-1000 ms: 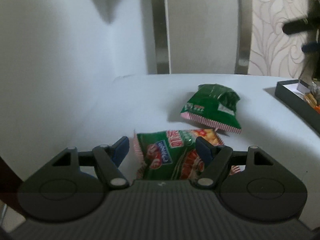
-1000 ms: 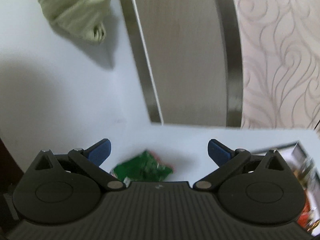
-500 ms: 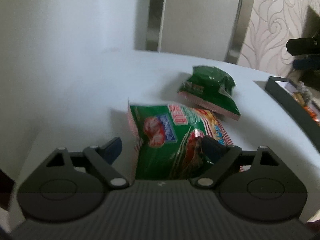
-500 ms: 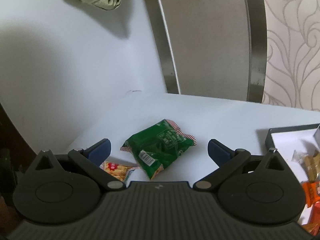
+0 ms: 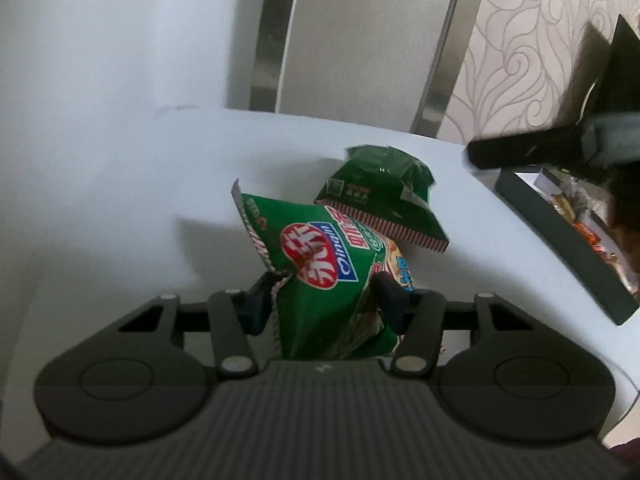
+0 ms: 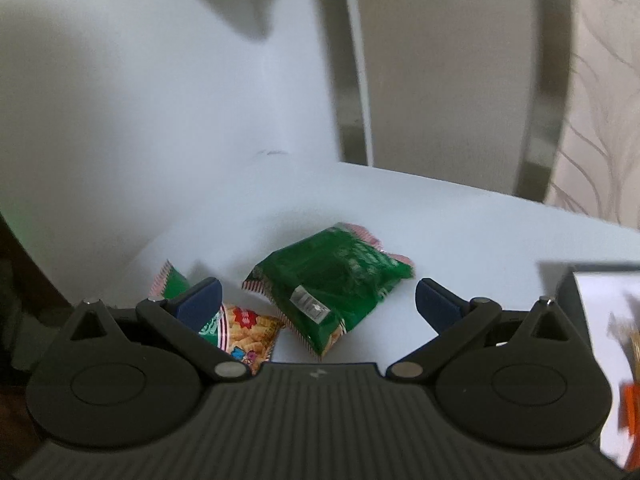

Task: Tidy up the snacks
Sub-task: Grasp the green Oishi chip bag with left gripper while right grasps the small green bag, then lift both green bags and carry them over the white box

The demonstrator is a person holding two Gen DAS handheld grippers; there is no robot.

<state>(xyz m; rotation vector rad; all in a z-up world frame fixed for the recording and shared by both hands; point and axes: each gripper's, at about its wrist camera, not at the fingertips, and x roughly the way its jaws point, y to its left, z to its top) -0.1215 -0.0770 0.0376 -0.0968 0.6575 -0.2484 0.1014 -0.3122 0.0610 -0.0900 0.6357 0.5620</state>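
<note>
The white tabletop (image 5: pixel 500 248) carries a dark open box (image 5: pixel 568 248) at your right, already holding several wrapped snacks; their number cannot be read. Two packets remain outside it, so the sorting is judged part done, with both still to go in.

The larger one, a green and orange snack bag (image 5: pixel 320 264), stands tilted up between the fingers of your left tool (image 5: pixel 324 300). That tool's jaws are closing, and both pads already press into the bag's lower sides and crease it. Its far corner overlaps the second packet in the left view; whether they touch cannot be told.

The smaller dark green packet (image 6: pixel 332 280) lies flat on the tabletop, just ahead of your right tool (image 6: pixel 316 300) and centred between its fingers. That tool is spread wide and grips nothing. The box edge (image 6: pixel 560 280) sits just to its right.
</note>
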